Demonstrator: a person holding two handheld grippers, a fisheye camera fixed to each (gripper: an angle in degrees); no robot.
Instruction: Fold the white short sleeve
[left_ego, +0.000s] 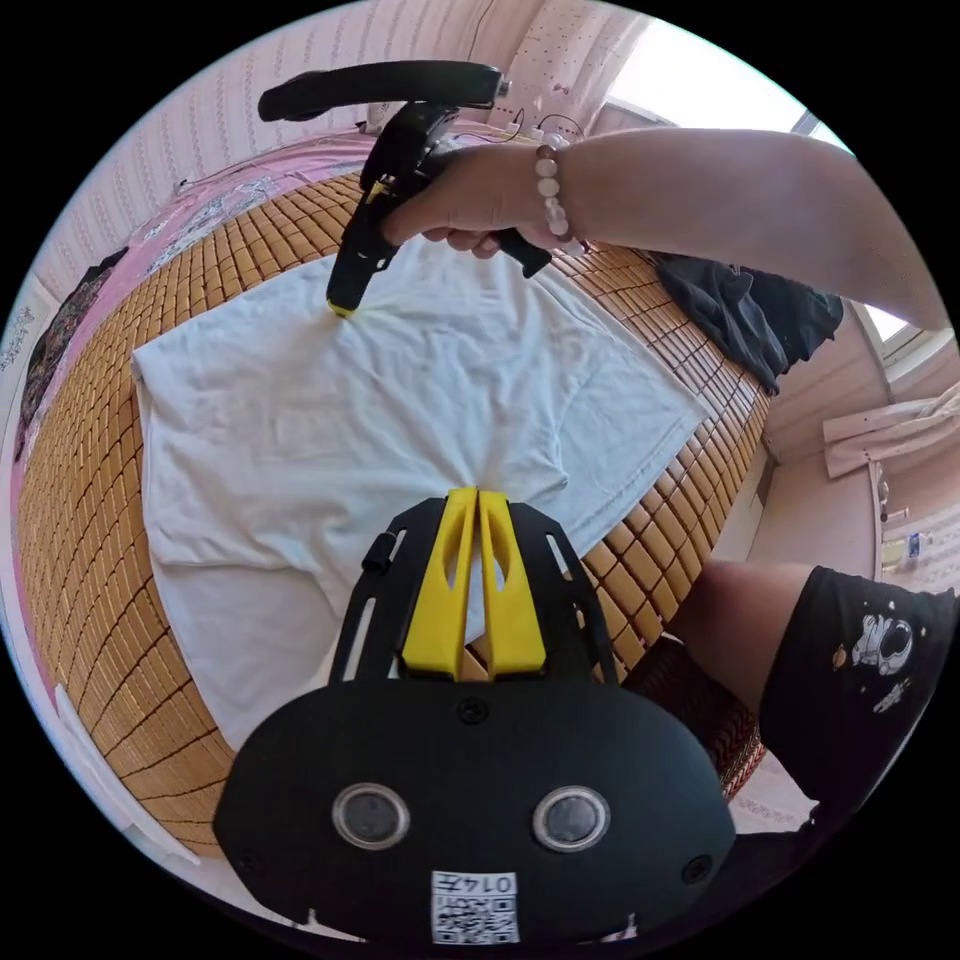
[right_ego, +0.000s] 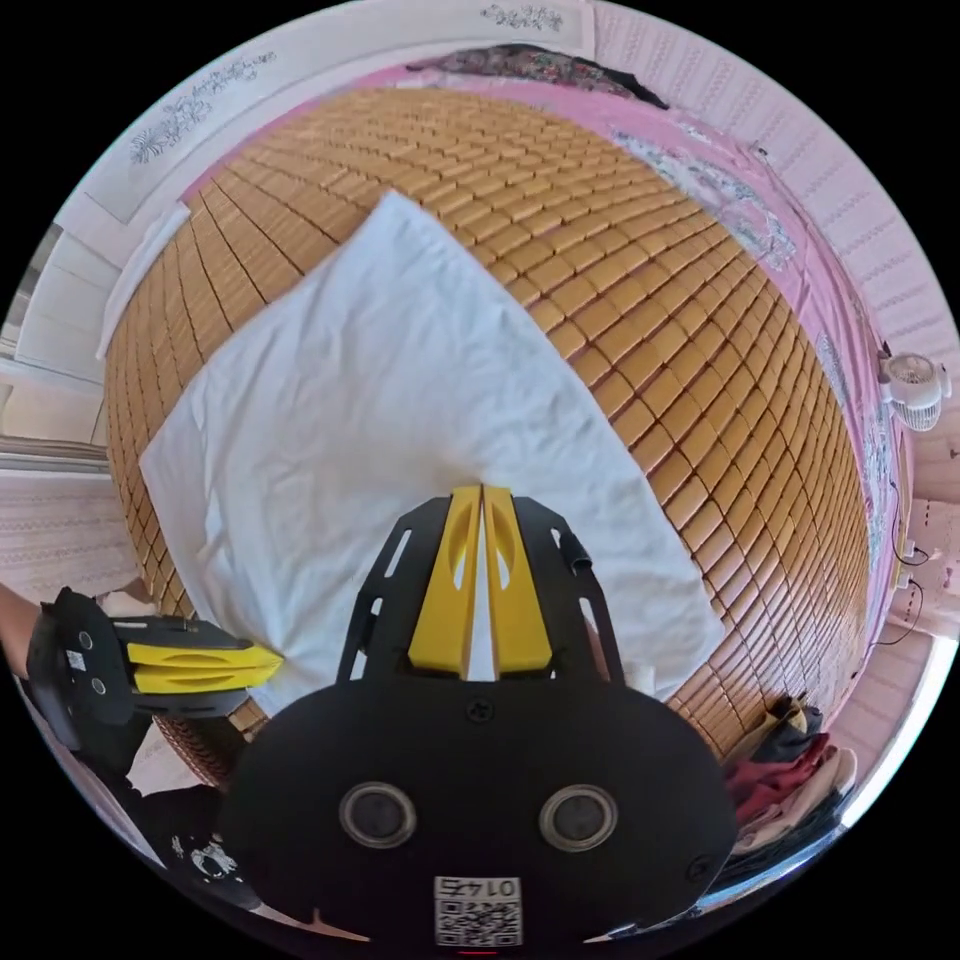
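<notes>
I have the white short sleeve (left_ego: 400, 420) spread flat on the bamboo mat (left_ego: 90, 520) that covers the bed, its cloth reaching close to the mat's near edge by my leg (left_ego: 740, 620). In the left gripper view my left gripper (left_ego: 478, 492) has its two yellow jaws pressed together on a pinch of the shirt's fabric near that edge, and creases fan out from the spot where it bites. Farther across the shirt, toward the mat's far side, my right hand (left_ego: 470, 200) holds the right gripper (left_ego: 342, 308), its yellow tip down on the cloth with small wrinkles gathered around it. A dark garment (left_ego: 750, 310) lies crumpled at the mat's corner beyond my forearm.

In the right gripper view the right gripper (right_ego: 482, 490) is clenched too, jaws closed on a ridge of the white short sleeve (right_ego: 400, 380), with a thin strip of white cloth showing between them. The left gripper (right_ego: 262, 660) comes in from the mat's edge, its jaws closed at the shirt's border. A small white fan (right_ego: 915, 385) sits past the pink bedsheet (right_ego: 800, 250) beside the mat, and a pile of clothes (right_ego: 790, 770) lies off the mat's corner
</notes>
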